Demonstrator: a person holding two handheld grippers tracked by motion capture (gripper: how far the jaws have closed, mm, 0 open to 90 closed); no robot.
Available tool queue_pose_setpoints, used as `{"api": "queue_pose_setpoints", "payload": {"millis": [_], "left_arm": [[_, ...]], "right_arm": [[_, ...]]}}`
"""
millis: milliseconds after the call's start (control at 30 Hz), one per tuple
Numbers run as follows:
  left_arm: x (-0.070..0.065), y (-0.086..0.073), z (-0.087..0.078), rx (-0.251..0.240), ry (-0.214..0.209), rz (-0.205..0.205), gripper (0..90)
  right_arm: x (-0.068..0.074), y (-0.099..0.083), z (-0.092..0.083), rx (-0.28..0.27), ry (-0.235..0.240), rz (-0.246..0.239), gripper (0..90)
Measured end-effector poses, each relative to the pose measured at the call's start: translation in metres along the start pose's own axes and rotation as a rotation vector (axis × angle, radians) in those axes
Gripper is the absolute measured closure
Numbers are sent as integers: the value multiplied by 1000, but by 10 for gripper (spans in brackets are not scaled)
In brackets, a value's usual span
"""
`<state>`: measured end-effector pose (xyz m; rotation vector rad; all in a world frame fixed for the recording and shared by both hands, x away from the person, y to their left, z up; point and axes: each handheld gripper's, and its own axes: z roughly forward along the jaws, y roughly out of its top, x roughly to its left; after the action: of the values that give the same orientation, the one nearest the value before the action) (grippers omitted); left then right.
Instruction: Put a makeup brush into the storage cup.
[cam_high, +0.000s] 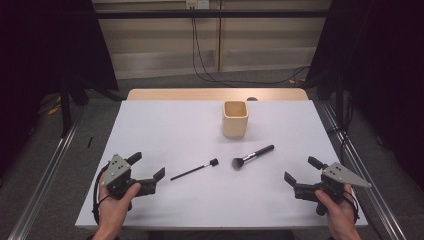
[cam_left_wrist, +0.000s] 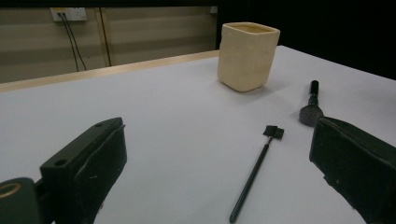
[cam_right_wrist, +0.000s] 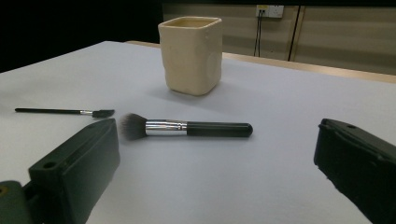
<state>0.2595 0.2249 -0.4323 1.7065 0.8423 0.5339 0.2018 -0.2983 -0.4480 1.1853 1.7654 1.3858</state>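
A cream square cup (cam_high: 235, 118) (cam_left_wrist: 247, 56) (cam_right_wrist: 191, 53) stands upright on the white table toward the back. In front of it lies a fluffy makeup brush (cam_high: 252, 156) (cam_right_wrist: 184, 128) (cam_left_wrist: 312, 106) with a black handle and silver ferrule. Left of that lies a thin black brush (cam_high: 194, 170) (cam_left_wrist: 254, 175) (cam_right_wrist: 65, 111) with a small flat head. My left gripper (cam_high: 146, 167) (cam_left_wrist: 217, 179) rests near the front left, open and empty, just left of the thin brush. My right gripper (cam_high: 302, 171) (cam_right_wrist: 217, 172) sits at the front right, open and empty, right of the fluffy brush.
The white table (cam_high: 165, 130) ends in a wooden strip (cam_high: 175, 94) at the back. Metal rails (cam_high: 45, 170) run along both sides on the floor. Cables (cam_high: 210, 75) hang from a wall socket behind.
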Motion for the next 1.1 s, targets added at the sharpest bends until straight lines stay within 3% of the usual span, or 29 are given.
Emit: {"api": "queue_pose_setpoints", "payload": {"millis": [133,300,433,767,867,1000,1100], "left_arm": [[-3,4,11,15,-19,22,39],[-3,6,20,24,-22,20,39],[-2,11,26,7,-29,-7,39],[-5,21,42,-4,-47,14,42],[-4,25,47,-31,-74,10,42],[-5,31,52,-43,-74,31,29],[-5,34,55,-51,-84,23,26]], "right_arm": [[0,0,0,0,-2,-3,0],[0,0,2,4,-2,1,0],[1,0,3,7,3,-6,0],[5,2,5,0,13,-29,0],[5,2,6,0,13,-27,0],[4,2,6,-1,18,-23,0],[4,2,7,-1,16,-22,2]]}}
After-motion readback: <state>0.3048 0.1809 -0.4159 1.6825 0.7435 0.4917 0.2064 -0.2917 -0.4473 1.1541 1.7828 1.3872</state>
